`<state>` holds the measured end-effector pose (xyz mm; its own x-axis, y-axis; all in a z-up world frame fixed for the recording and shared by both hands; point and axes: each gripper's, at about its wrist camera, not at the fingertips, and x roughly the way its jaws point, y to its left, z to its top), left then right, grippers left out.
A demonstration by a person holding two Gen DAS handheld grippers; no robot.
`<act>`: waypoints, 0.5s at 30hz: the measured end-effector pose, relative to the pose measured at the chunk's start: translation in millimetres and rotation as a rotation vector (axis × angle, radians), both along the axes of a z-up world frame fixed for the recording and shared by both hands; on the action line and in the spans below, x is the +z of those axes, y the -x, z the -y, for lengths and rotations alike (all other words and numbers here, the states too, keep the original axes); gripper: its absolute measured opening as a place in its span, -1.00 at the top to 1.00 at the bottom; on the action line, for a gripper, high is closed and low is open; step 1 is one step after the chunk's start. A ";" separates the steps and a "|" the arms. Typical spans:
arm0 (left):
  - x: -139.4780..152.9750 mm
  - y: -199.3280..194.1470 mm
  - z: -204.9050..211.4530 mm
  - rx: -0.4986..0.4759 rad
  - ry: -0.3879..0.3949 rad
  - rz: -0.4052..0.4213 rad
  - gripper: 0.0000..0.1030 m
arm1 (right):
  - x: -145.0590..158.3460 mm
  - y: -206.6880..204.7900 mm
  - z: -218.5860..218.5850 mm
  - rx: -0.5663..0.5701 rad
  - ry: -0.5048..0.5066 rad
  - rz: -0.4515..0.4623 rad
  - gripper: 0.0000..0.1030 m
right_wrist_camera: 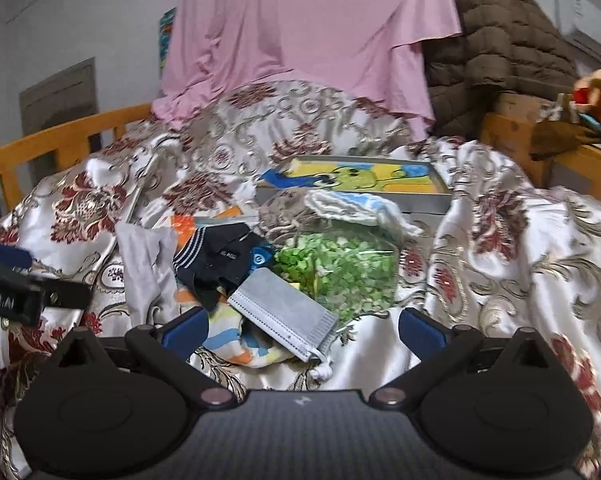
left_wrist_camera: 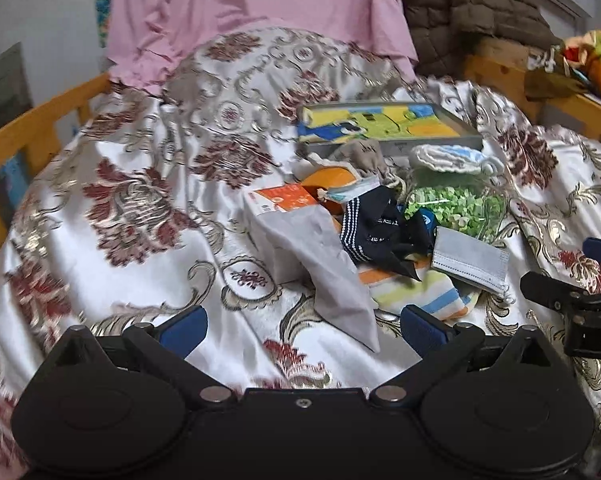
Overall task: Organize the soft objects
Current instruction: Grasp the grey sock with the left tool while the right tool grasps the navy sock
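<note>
We see the soft pile on the bed (left_wrist_camera: 100,208): a grey face mask (right_wrist_camera: 282,312) lies over a striped sock (right_wrist_camera: 236,340), beside a dark sock (right_wrist_camera: 220,264). Our left gripper (left_wrist_camera: 302,326) and right gripper (right_wrist_camera: 302,326) hover released, empty.

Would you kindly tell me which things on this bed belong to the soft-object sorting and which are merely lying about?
For the job:
grey cloth
dark sock
striped sock
grey face mask
white knitted piece

Just lying about:
picture box
bag of green pieces
pink sheet
brown quilted jacket
</note>
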<state>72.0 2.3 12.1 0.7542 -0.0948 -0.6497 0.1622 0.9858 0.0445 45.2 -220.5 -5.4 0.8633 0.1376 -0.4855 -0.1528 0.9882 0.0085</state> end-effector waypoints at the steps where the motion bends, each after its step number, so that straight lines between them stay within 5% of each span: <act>1: -0.4 -8.5 -2.4 -0.011 0.012 -0.015 -0.99 | -1.3 -5.1 0.3 0.017 -0.002 -0.006 -1.00; 15: -24.9 -90.5 -22.7 -0.047 0.207 -0.061 -0.96 | -2.5 -92.1 -40.1 0.323 0.156 -0.050 -0.99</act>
<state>162.5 25.0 -12.8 0.7058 -0.2655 -0.6568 0.2046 0.9640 -0.1698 137.3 -180.4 -7.9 0.7623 0.3202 -0.5625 -0.4603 0.8791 -0.1233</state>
